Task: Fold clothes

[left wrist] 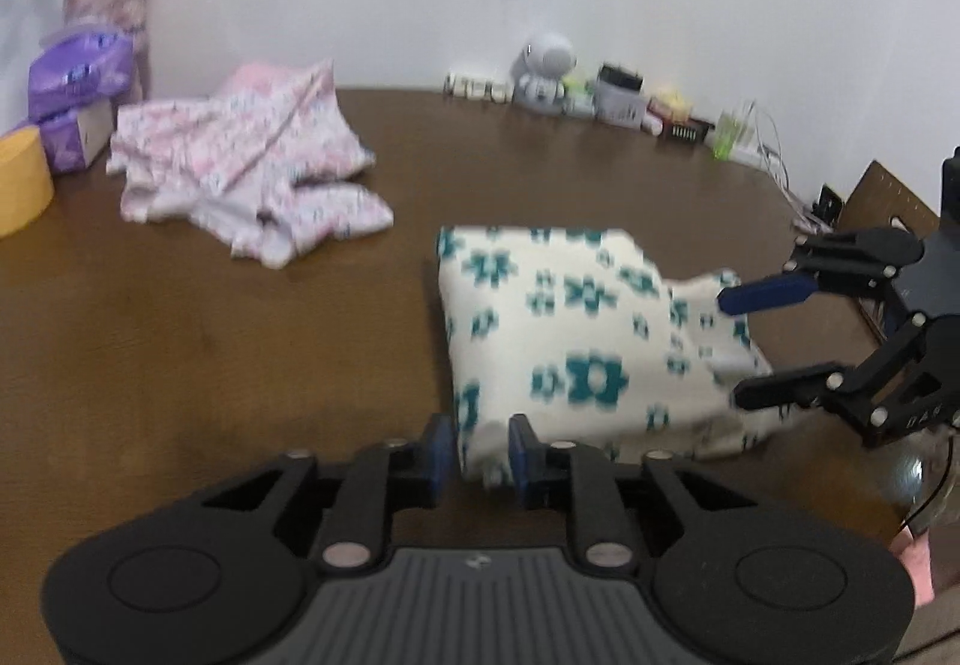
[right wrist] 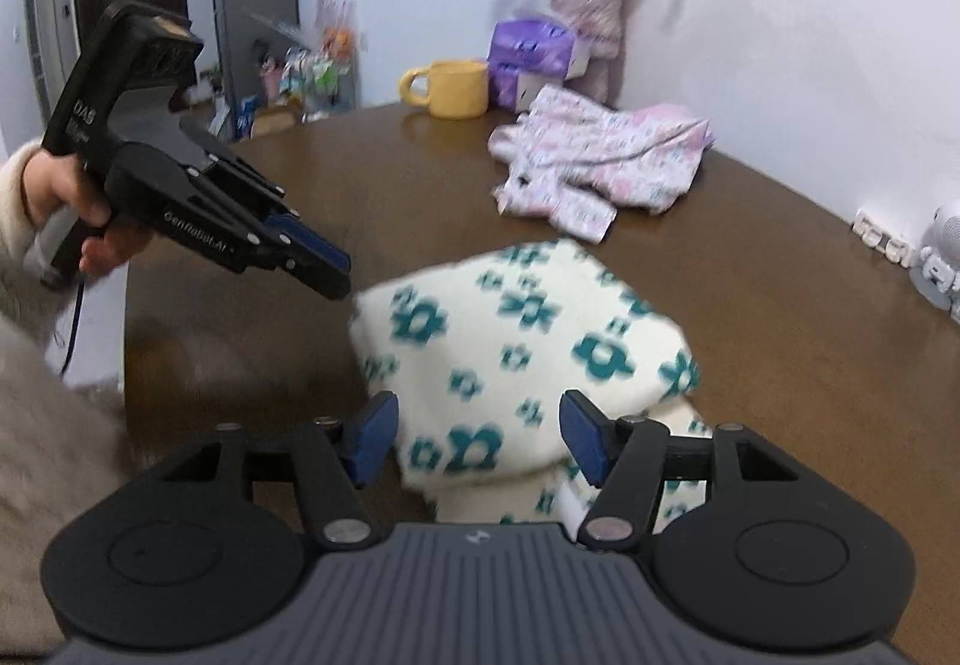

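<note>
A cream cloth with teal flowers (left wrist: pixel 570 317) (right wrist: pixel 528 341) lies folded into a thick bundle on the brown table (left wrist: pixel 210 335). My left gripper (left wrist: pixel 481 443) (right wrist: pixel 336 275) hovers at the bundle's near-left corner. Its jaws stand a little apart, and cloth shows in the gap without being pinched. My right gripper (right wrist: pixel 480 437) (left wrist: pixel 747 347) straddles the opposite end, jaws wide, with cloth between the blue pads (right wrist: pixel 378 437) but not squeezed. A hand (right wrist: pixel 60 197) holds the left gripper's handle.
A crumpled pink floral garment (left wrist: pixel 252 161) (right wrist: pixel 600 167) lies farther back. Behind it are a yellow mug (right wrist: pixel 450 89), purple tissue packs (left wrist: pixel 78 83) and a flower vase (right wrist: pixel 588 17). A toy robot (left wrist: pixel 543 74) and small clutter line the wall. The table edge (right wrist: pixel 126 317) is near the left gripper.
</note>
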Tool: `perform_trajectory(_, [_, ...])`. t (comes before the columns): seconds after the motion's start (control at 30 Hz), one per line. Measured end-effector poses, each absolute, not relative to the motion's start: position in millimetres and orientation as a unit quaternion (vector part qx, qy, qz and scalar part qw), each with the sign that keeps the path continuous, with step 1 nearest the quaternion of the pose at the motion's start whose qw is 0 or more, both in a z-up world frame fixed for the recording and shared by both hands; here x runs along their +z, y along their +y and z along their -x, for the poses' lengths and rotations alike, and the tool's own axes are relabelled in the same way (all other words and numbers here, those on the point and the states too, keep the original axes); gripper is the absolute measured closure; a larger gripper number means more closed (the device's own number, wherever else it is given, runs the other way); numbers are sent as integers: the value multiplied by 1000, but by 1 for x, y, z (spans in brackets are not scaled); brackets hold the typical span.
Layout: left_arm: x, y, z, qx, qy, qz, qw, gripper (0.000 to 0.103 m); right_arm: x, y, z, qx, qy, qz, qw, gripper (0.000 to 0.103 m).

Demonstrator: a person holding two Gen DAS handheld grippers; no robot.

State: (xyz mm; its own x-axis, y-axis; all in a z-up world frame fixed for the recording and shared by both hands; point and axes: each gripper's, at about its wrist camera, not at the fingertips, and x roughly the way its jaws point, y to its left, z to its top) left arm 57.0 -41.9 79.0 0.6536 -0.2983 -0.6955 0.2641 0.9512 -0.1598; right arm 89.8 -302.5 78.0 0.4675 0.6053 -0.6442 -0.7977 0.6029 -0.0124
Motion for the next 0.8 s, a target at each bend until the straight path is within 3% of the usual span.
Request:
perform_trajectory(0.2, [70, -32, -81, -179, 414, 94, 888, 53, 60, -286, -110, 410, 325, 181, 832, 43])
perform_trajectory(0.67, [20, -2, -142, -206, 455, 318, 806, 48, 43, -295, -115, 417, 343, 170, 825, 43])
perform_trajectory(0.77, [13, -3, -144, -204, 443, 345, 802, 50, 42, -297, -116, 419, 342, 165, 825, 42])
perform_trajectory(0.8, [12, -3, -144, -199, 442, 350, 802, 57, 42, -297, -117, 420, 342, 162, 825, 42])
